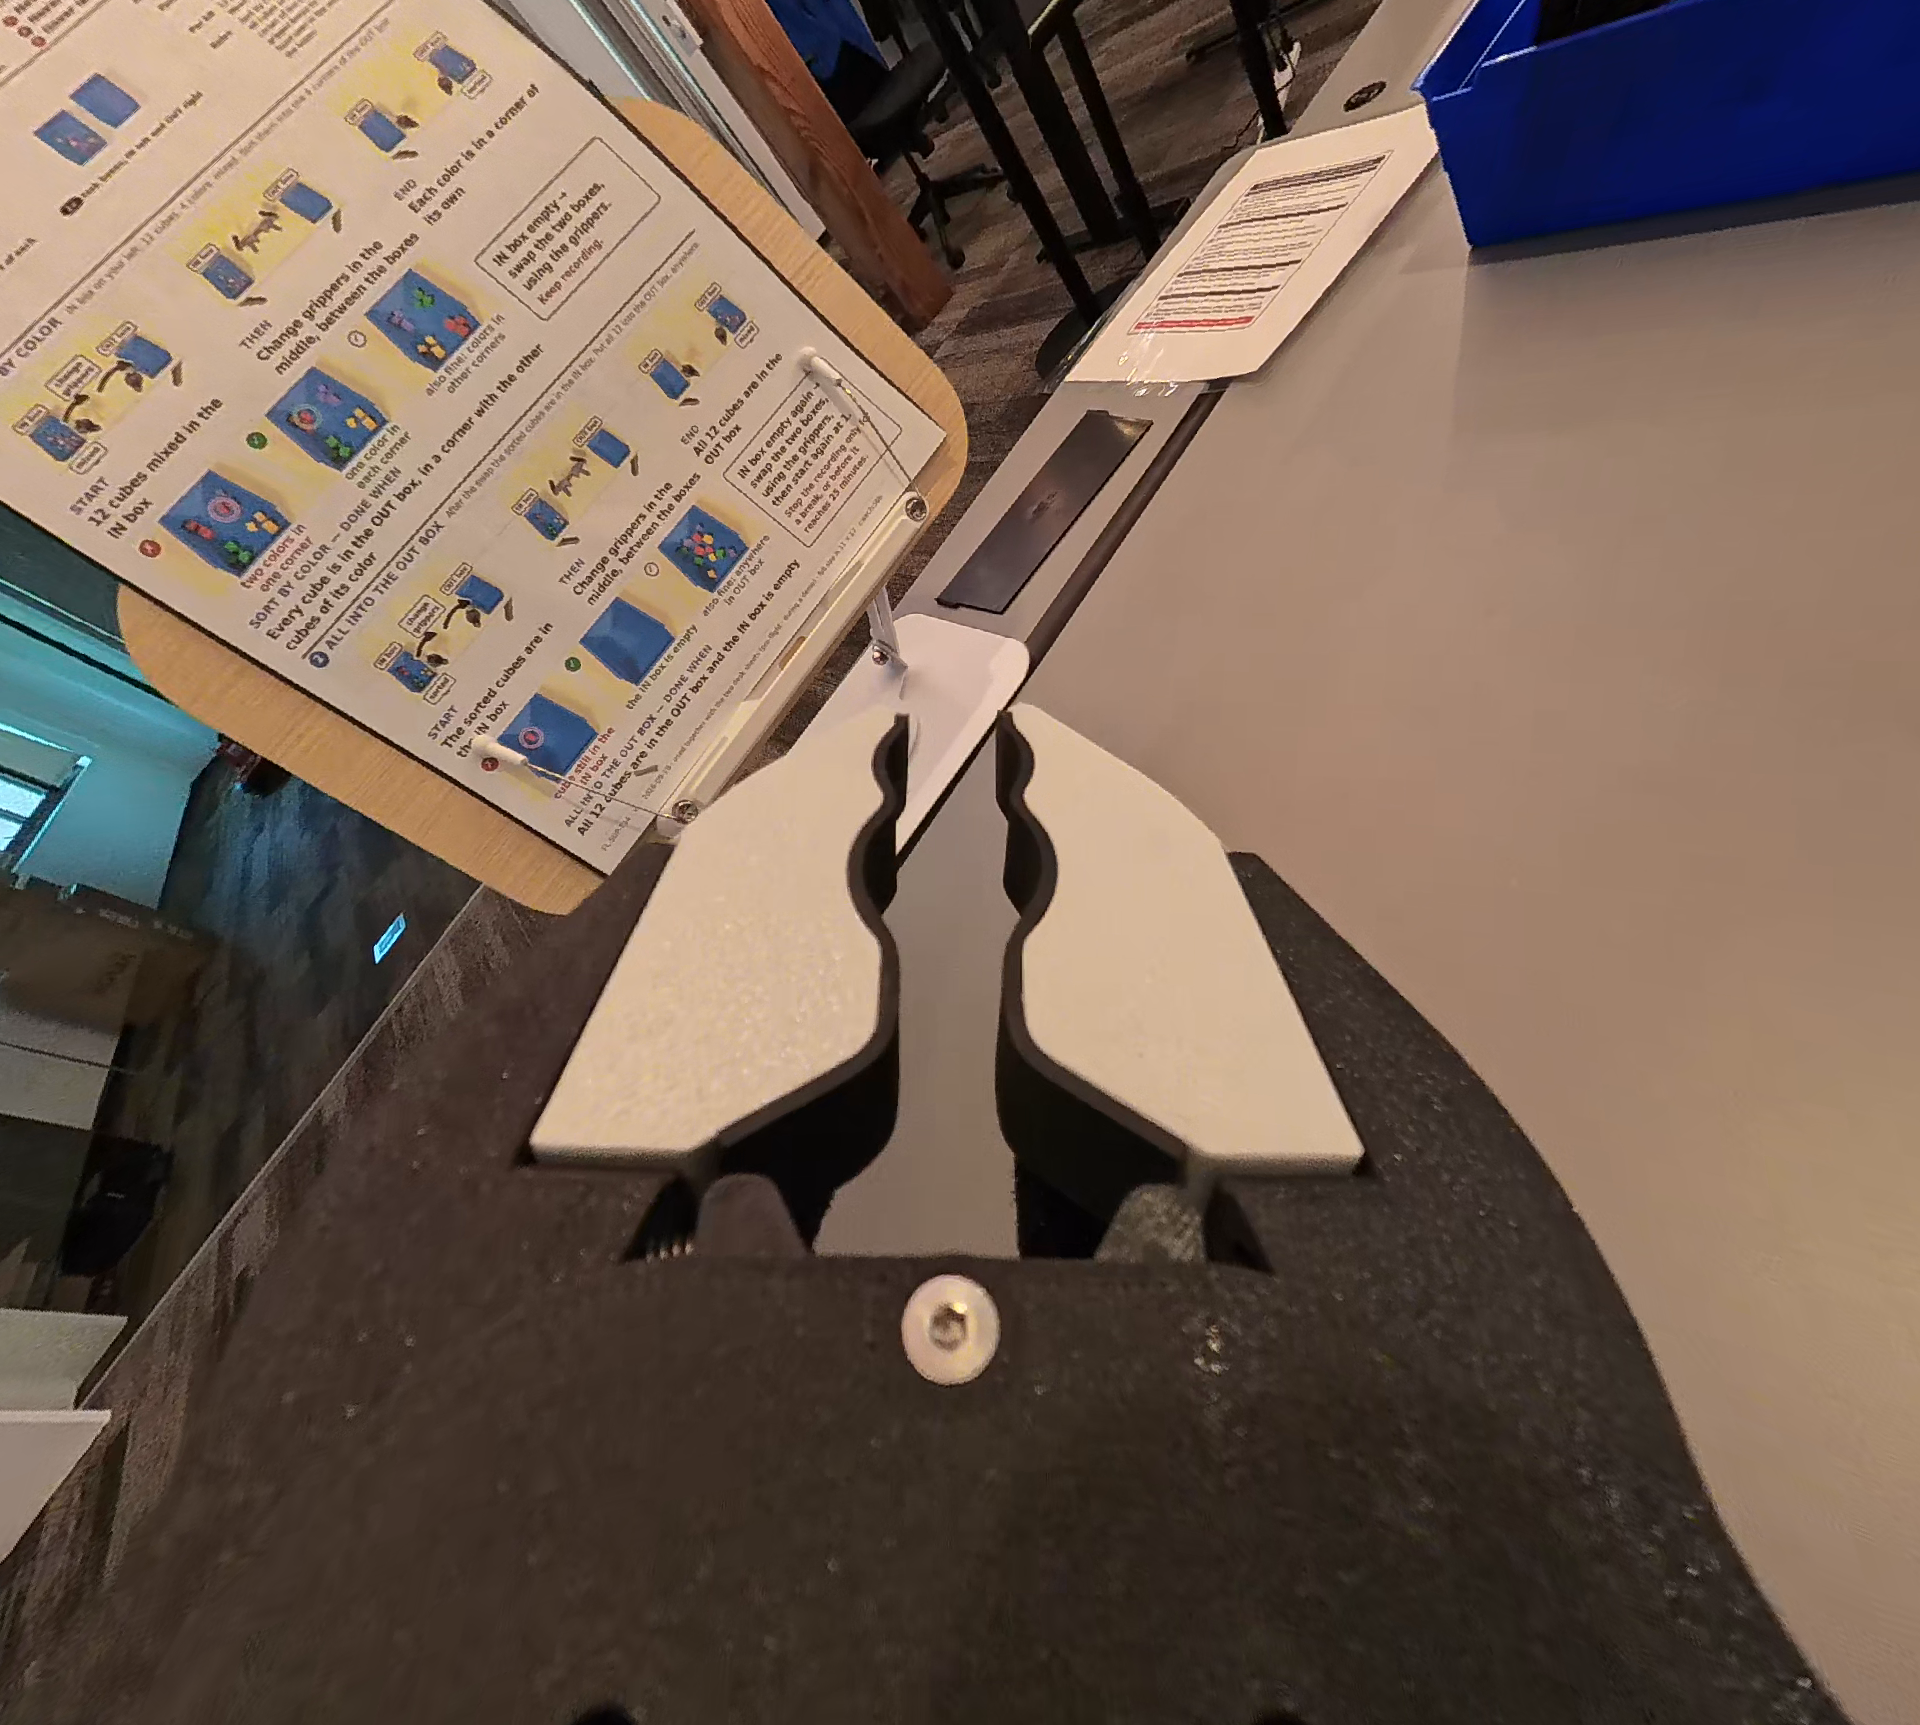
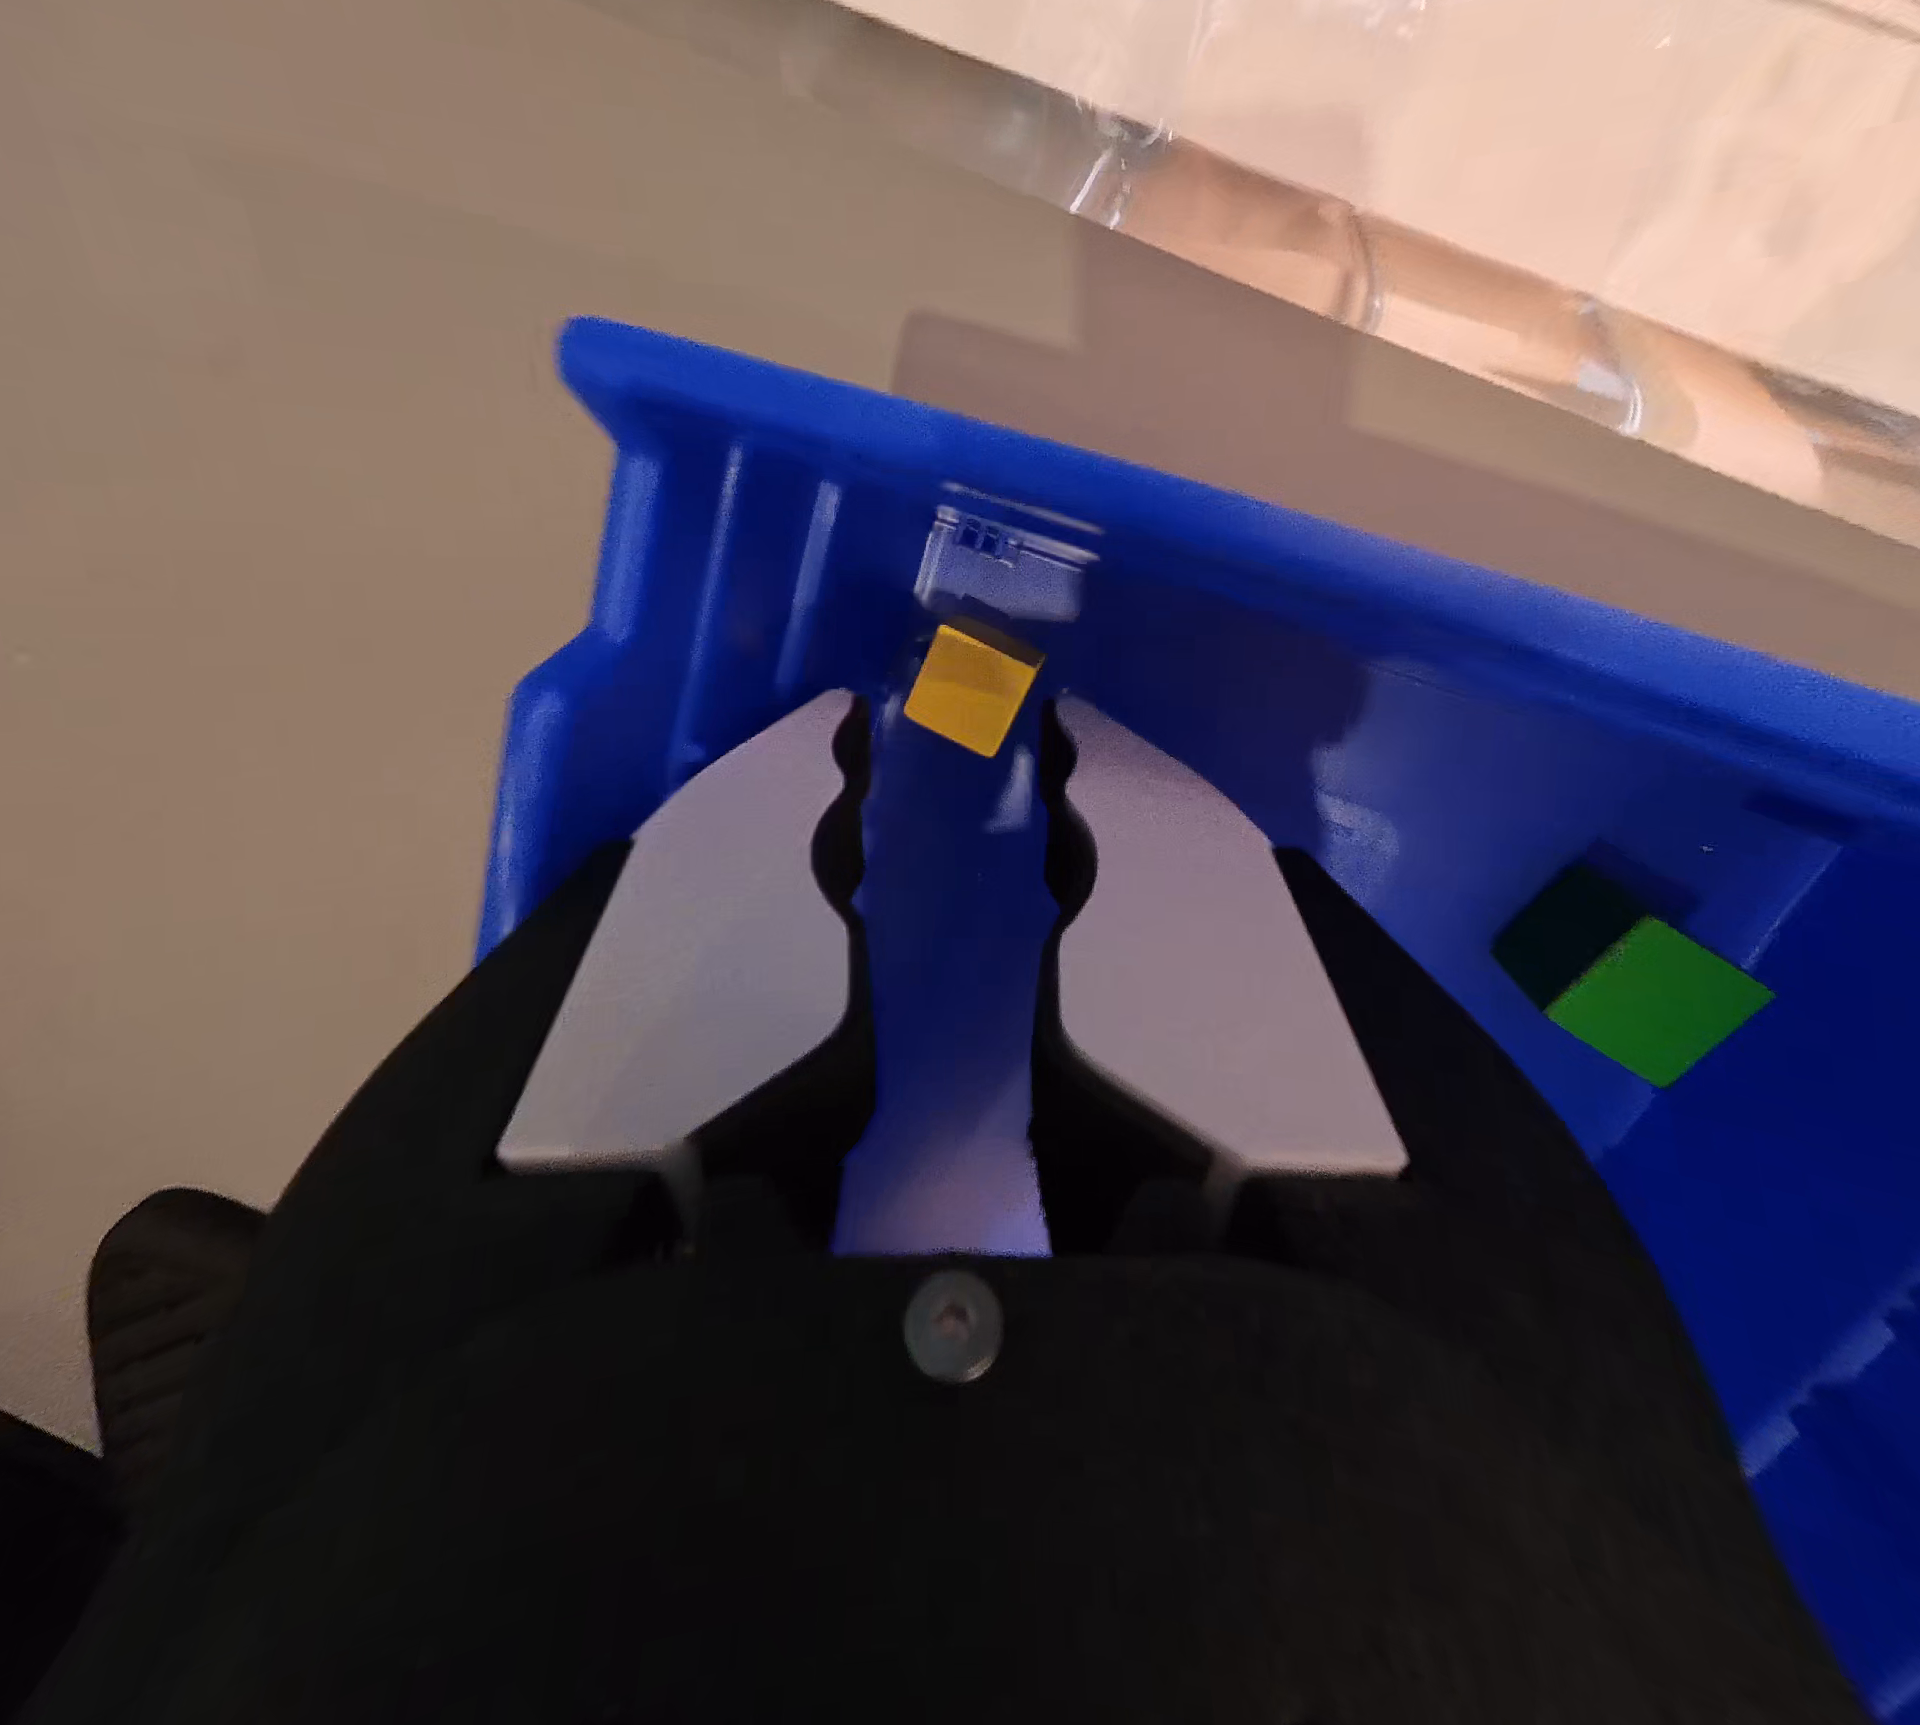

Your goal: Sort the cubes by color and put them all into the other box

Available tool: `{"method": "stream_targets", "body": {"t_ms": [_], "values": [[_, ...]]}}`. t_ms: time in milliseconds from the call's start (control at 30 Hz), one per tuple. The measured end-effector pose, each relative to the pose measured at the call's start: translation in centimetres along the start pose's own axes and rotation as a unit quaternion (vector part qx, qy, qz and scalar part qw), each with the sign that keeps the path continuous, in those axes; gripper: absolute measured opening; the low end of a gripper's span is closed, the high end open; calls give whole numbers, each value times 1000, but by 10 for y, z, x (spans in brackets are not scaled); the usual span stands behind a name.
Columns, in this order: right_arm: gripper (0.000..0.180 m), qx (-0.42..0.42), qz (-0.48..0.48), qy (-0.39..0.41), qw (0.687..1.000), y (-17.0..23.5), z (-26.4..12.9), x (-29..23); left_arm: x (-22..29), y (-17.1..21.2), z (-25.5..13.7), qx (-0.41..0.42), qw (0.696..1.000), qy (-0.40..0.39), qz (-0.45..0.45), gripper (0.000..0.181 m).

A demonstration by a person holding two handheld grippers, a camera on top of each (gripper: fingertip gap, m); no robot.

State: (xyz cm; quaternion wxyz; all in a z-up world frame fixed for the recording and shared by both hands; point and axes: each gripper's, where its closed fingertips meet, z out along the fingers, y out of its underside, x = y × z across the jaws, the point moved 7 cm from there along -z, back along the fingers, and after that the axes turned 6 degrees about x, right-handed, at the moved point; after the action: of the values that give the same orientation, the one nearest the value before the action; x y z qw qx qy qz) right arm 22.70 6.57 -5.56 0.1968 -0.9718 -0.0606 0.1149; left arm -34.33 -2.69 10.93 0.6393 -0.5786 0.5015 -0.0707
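glossy blue plastic box [image 2: 1351, 553], smooth table [image 1: 1558, 636]

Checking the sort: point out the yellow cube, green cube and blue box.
yellow cube [image 2: 971, 688], right wrist view, top face.
green cube [image 2: 1652, 1000], right wrist view, bright face.
blue box [image 2: 1195, 486], right wrist view, far rim.
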Motion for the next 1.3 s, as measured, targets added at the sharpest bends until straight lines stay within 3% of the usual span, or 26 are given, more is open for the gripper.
{"method": "stream_targets", "body": {"t_ms": [100,233,333,433,533,633,733,833,933,1133,1300], "values": [[37,48,-5,5,999,-4,-36,-5,-5,-1,-6,5,1000,-8,-3,16],[38,166,-6,52,985,-8,-120,-33,-15,-3,-15,17,999,-31,-17,15],[38,303,0,-8,953,-7,-175,-96,-22,-1,-16,20,998,-50,-35,15],[37,401,-32,-70,913,-1,-199,-166,-30,7,-9,22,995,-78,-54,15],[38,421,-90,-117,895,-2,-188,-220,-34,20,1,17,991,-88,-98,16],[37,417,-118,-153,888,-8,-153,-245,-34,40,4,0,984,-107,-141,16],[37,380,-123,-170,901,-23,-137,-244,-34,56,-5,-35,976,-147,-154,16],[33,420,-155,-188,874,-26,-138,-242,-32,58,-24,-39,967,-169,-188,16],[35,395,-176,-175,884,-18,-129,-229,-35,61,-48,-68,955,-199,-210,15],[38,313,-251,-145,905,5,-99,-207,-68,67,-101,-223,924,-273,-147,14],[38,296,-281,-139,902,14,-106,-214,-109,86,-138,-360,886,-278,-96,15]]}}
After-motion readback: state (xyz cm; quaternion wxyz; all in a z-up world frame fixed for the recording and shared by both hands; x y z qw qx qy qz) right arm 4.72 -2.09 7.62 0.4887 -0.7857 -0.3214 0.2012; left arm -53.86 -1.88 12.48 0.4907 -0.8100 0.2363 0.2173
